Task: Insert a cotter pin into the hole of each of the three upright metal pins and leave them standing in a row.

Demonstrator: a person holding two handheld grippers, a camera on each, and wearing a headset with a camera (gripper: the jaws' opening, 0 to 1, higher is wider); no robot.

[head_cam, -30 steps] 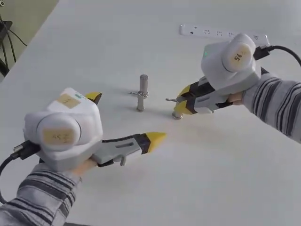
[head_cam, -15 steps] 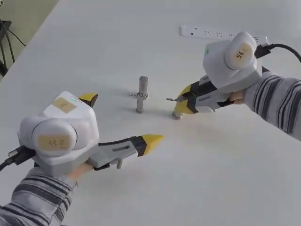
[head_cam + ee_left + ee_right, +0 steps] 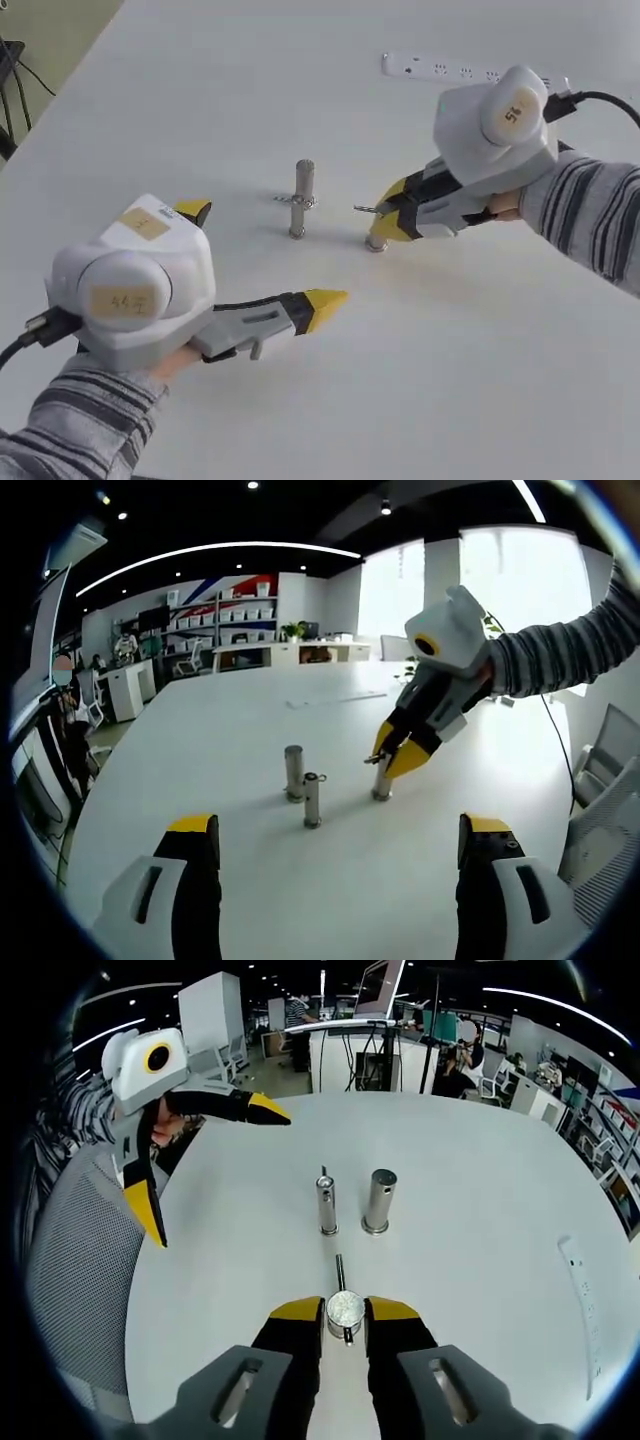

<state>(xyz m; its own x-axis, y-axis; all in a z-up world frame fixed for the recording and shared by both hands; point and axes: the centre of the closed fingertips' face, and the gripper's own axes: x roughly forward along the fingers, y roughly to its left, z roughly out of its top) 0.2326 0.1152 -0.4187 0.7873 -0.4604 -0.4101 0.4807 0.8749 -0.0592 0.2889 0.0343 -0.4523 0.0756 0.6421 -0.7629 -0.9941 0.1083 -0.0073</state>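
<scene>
Two upright metal pins (image 3: pixel 303 185) stand mid-table, overlapping in the head view. In the left gripper view they separate into a bare one (image 3: pixel 293 772) and a nearer one (image 3: pixel 313 800) with a cotter pin through it. My right gripper (image 3: pixel 390 218) is shut on the head of the third metal pin (image 3: pixel 345 1310), which stands on the table. A cotter pin (image 3: pixel 340 1270) pokes forward out of that pin's hole. My left gripper (image 3: pixel 260 255) hovers open at the near left, holding nothing, its yellow fingertips (image 3: pixel 192 825) wide apart.
A white power strip (image 3: pixel 470 72) lies at the table's far right edge, with the right gripper's cable near it. Bare white tabletop (image 3: pixel 420 380) surrounds the pins. Office shelves and desks stand far behind.
The left gripper has drifted slightly. The right gripper stays shut on the third pin in the same spot.
</scene>
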